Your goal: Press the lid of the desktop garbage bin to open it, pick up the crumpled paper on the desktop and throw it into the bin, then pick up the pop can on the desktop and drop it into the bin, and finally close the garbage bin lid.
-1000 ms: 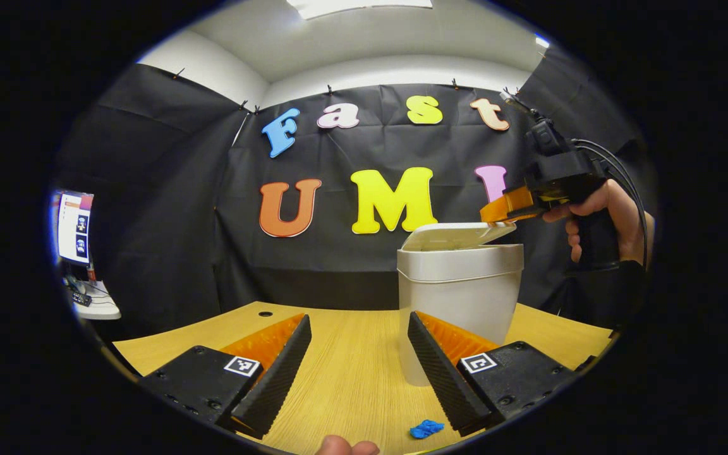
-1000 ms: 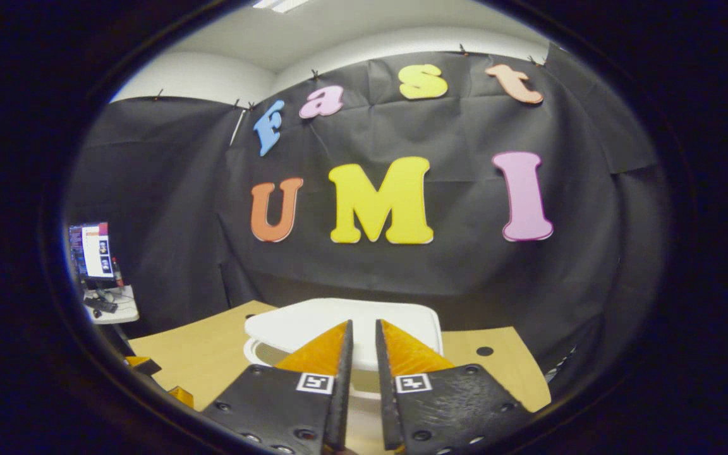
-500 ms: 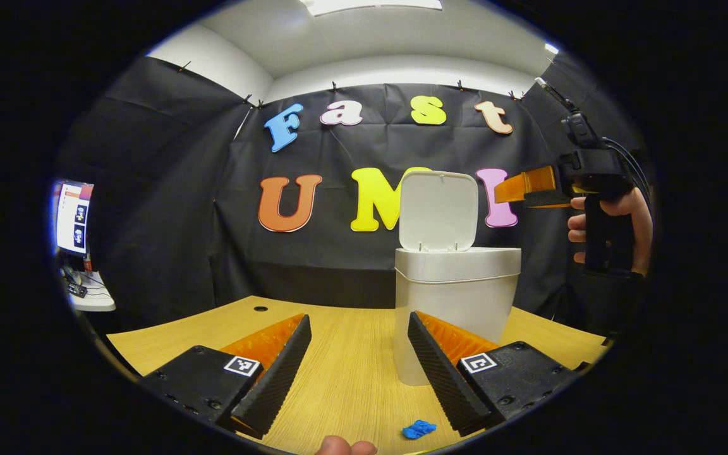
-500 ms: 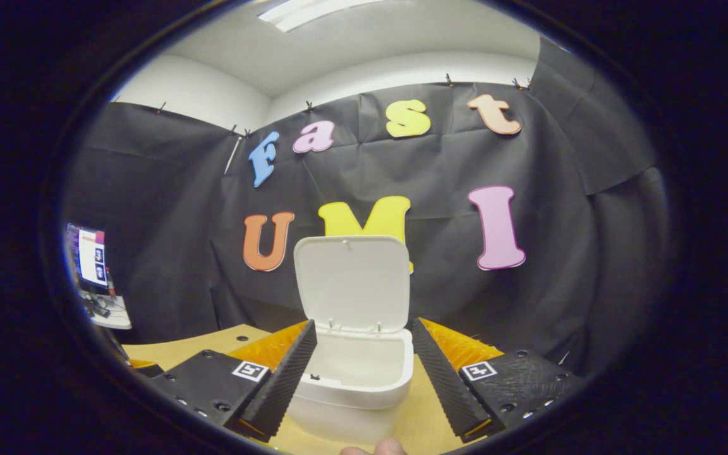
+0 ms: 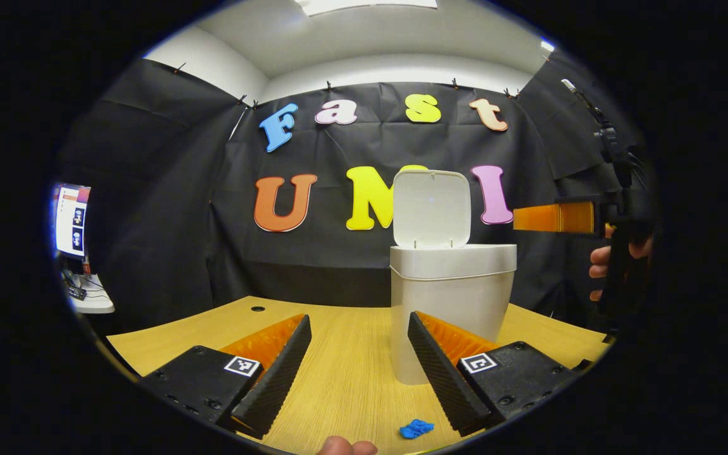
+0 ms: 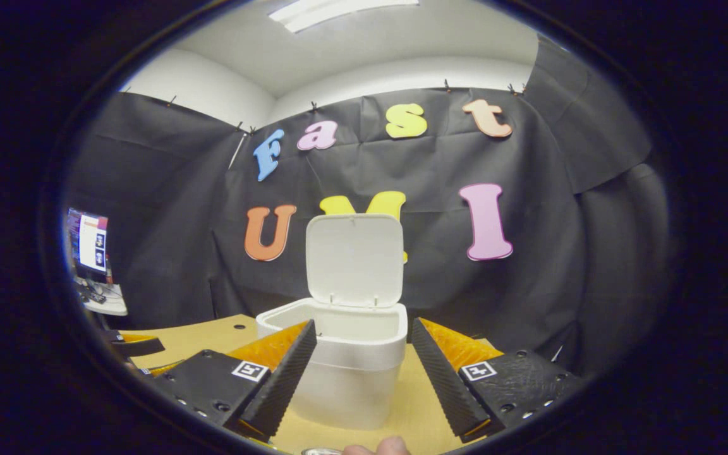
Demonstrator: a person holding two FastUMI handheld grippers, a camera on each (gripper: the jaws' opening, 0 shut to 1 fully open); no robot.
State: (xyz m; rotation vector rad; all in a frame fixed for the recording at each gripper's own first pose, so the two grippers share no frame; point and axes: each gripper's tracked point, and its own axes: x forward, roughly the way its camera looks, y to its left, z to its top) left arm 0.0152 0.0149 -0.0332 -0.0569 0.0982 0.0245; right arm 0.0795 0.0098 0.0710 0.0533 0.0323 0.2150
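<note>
The white desktop bin [image 5: 452, 303] stands on the wooden table [image 5: 345, 379] with its lid [image 5: 431, 208] flipped upright. A small blue crumpled paper [image 5: 416, 428] lies on the table near my left gripper's right finger. My left gripper [image 5: 357, 321] is open and empty, low over the table in front of the bin. In the right gripper view the open bin [image 6: 348, 379] and its raised lid [image 6: 354, 259] sit just beyond my right gripper [image 6: 363, 325], which is open and holds nothing. In the left gripper view the right gripper [image 5: 519, 218] hangs right of the lid, at lid height.
A monitor [image 5: 72, 218] and a small side table stand at the far left beyond the table edge. A cable hole [image 5: 257, 309] marks the table's back left. A hand [image 5: 601, 259] grips the right gripper's handle. My left gripper's tip [image 6: 136, 346] shows at the left edge of the right gripper view.
The bin lid has swung from nearly flat to fully upright. My right gripper has gone from shut to open and has drawn back from the lid. The left gripper has barely moved.
</note>
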